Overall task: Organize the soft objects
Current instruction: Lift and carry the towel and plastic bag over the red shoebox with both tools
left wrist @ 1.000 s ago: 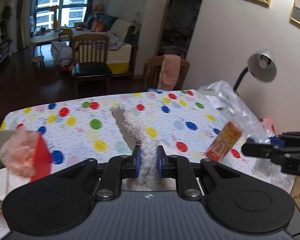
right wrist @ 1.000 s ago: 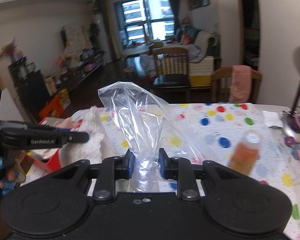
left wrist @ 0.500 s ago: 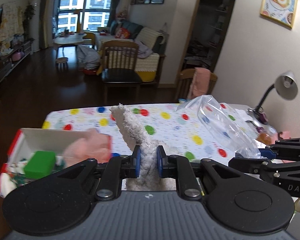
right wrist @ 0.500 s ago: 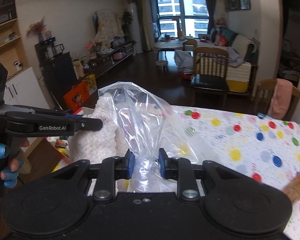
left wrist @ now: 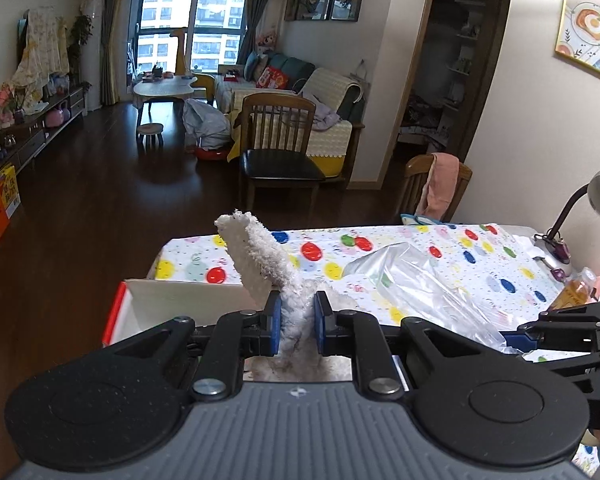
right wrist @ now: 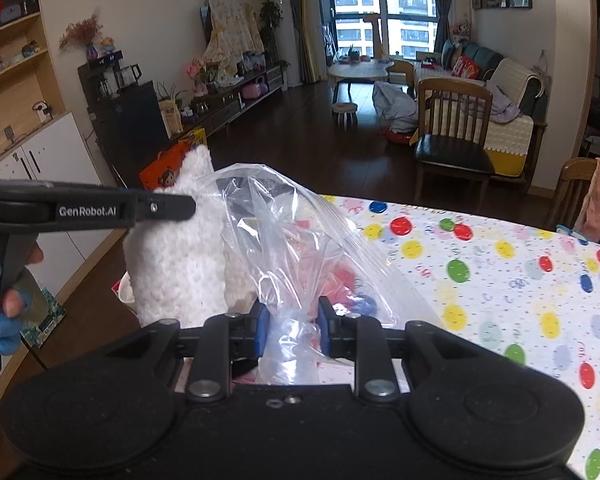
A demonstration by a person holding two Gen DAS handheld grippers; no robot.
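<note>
Fingers on my left gripper [left wrist: 296,322] pinch a white fluffy cloth [left wrist: 260,260], its free end sticking up above the white box [left wrist: 188,292]; my right gripper [right wrist: 290,330] clamps a clear plastic bag [right wrist: 300,240] held over the polka-dot counter [right wrist: 500,272]. Cloth and bag touch side by side in the right view.

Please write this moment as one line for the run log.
left gripper: shut on white fluffy cloth | right gripper: shut on clear plastic bag | both above dotted table
</note>
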